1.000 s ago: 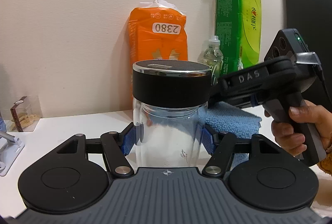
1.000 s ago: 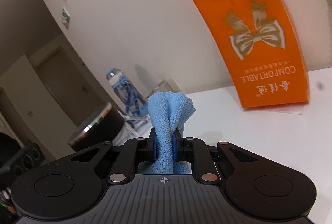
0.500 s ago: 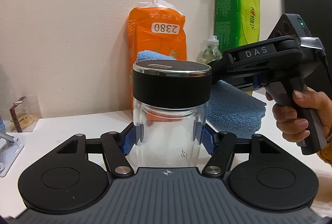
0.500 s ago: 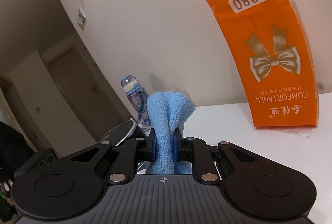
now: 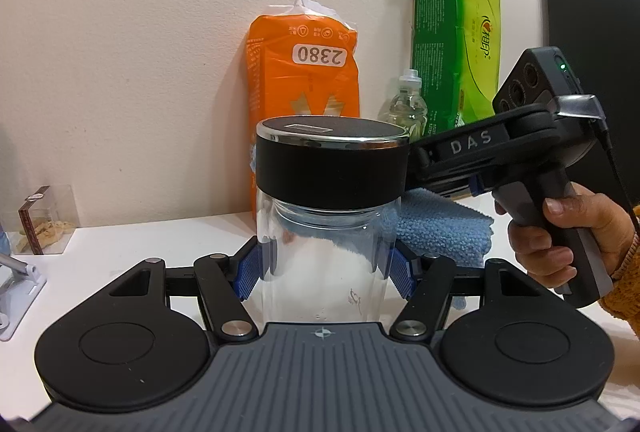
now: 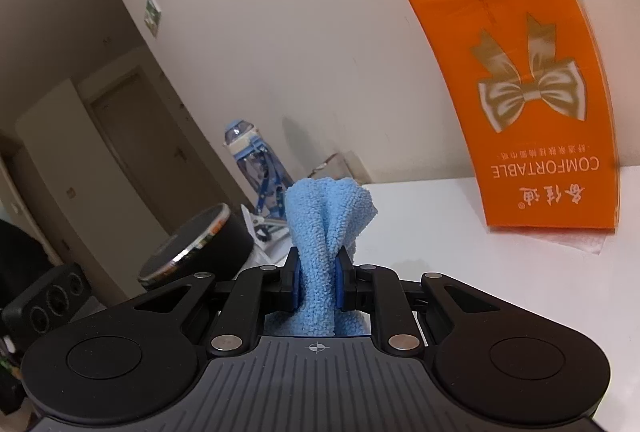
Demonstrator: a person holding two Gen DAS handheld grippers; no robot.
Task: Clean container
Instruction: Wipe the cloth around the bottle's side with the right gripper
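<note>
A clear glass jar with a black lid stands upright on the white table. My left gripper is shut on the jar's body, its blue pads on both sides. My right gripper is shut on a folded blue cloth. In the left wrist view the right gripper's body sits at the jar's right, level with the lid, and the cloth hangs against the jar's far right side. The lid shows at the left in the right wrist view.
An orange package leans on the wall behind the jar, with a small plastic bottle and a green package to its right. A small clear box stands at far left. A blue-capped bottle stands beyond.
The right gripper and cloth dropped from above the lid's far side to the jar's right side, with the cloth now lower behind the glass. The left gripper and jar stayed still.
</note>
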